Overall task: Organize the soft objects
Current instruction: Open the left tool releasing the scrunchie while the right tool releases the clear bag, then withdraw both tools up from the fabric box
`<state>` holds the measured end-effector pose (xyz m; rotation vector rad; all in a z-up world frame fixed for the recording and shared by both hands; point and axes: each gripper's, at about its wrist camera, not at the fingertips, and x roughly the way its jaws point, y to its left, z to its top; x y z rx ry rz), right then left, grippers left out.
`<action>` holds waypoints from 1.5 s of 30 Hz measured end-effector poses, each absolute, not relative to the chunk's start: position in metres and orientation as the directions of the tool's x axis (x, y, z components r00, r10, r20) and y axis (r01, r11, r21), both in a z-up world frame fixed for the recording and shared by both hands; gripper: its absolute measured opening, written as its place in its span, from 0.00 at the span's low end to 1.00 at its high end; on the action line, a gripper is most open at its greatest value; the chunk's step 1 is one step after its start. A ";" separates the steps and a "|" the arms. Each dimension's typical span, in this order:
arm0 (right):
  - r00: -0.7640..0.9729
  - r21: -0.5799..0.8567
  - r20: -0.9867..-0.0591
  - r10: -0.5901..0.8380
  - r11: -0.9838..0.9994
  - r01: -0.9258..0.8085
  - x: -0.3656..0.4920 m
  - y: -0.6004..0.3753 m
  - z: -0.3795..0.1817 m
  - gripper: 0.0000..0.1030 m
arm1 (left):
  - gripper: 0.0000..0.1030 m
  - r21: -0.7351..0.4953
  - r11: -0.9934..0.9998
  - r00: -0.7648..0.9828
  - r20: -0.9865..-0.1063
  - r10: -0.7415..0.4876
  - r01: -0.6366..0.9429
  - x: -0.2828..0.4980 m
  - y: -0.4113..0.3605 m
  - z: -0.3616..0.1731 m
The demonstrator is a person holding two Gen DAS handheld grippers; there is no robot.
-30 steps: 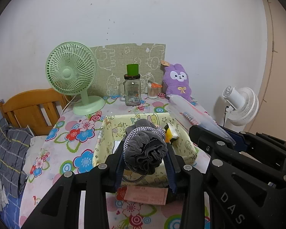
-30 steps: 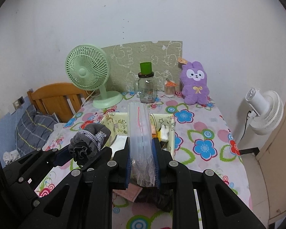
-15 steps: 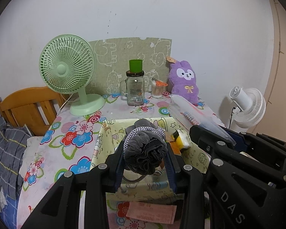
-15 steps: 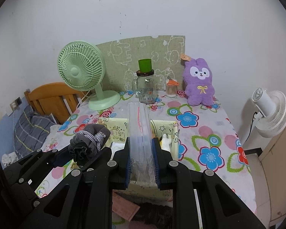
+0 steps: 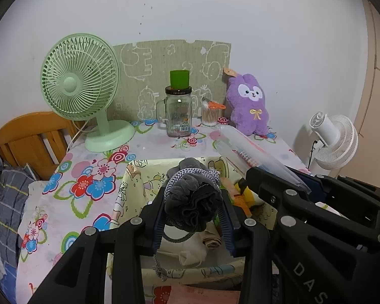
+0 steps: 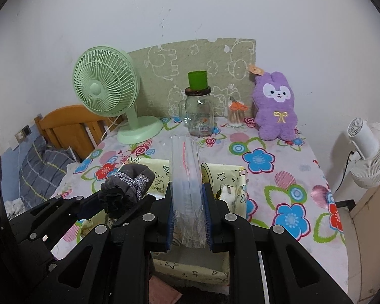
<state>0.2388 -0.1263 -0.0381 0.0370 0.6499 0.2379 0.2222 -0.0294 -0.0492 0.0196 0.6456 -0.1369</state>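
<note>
My left gripper (image 5: 193, 217) is shut on a grey drawstring pouch (image 5: 191, 200) and holds it above the pale yellow fabric bin (image 5: 136, 174); the pouch also shows in the right wrist view (image 6: 126, 190). My right gripper (image 6: 188, 217) is shut on a clear plastic zip bag (image 6: 186, 167) held over the bin (image 6: 236, 177), and the bag shows in the left wrist view (image 5: 250, 154). Soft items lie in the bin, among them a yellow toy (image 5: 248, 192). A purple plush bunny (image 6: 276, 106) sits at the back right of the table.
A green desk fan (image 5: 81, 88), a glass jar with a green cup on top (image 5: 178, 111) and a cotton swab holder (image 5: 210, 112) stand at the back of the floral tablecloth (image 6: 286, 177). A white fan (image 6: 367, 152) stands right of the table, a wooden chair (image 5: 30, 136) left.
Both grippers have moved forward and lower over the bin with their loads. The bin and the back objects appear closer.
</note>
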 end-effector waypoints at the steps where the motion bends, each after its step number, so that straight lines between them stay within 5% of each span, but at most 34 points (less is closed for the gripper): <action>1: 0.767 0.109 -0.597 0.234 0.971 -0.211 0.241 -0.125 -0.040 0.22 | 0.38 -0.027 0.991 0.788 -0.604 -0.121 0.132 0.224 -0.029 -0.051; 9: 0.728 0.137 -0.630 0.270 0.962 -0.238 0.257 -0.116 -0.059 0.22 | 0.42 -0.044 0.993 0.751 -0.651 -0.114 0.113 0.237 -0.018 -0.070; 14: 0.701 0.147 -0.654 0.285 0.957 -0.252 0.264 -0.107 -0.072 0.22 | 0.62 -0.042 0.995 0.737 -0.669 -0.094 0.089 0.242 -0.011 -0.079; 32: 0.672 0.168 -0.676 0.303 0.951 -0.260 0.264 -0.104 -0.079 0.26 | 0.67 -0.059 0.996 0.720 -0.687 -0.094 0.074 0.240 -0.004 -0.083; 45: 0.687 0.173 -0.678 0.261 0.965 -0.196 0.250 -0.123 -0.070 0.53 | 0.83 -0.051 0.997 0.739 -0.669 -0.081 0.063 0.222 -0.005 -0.070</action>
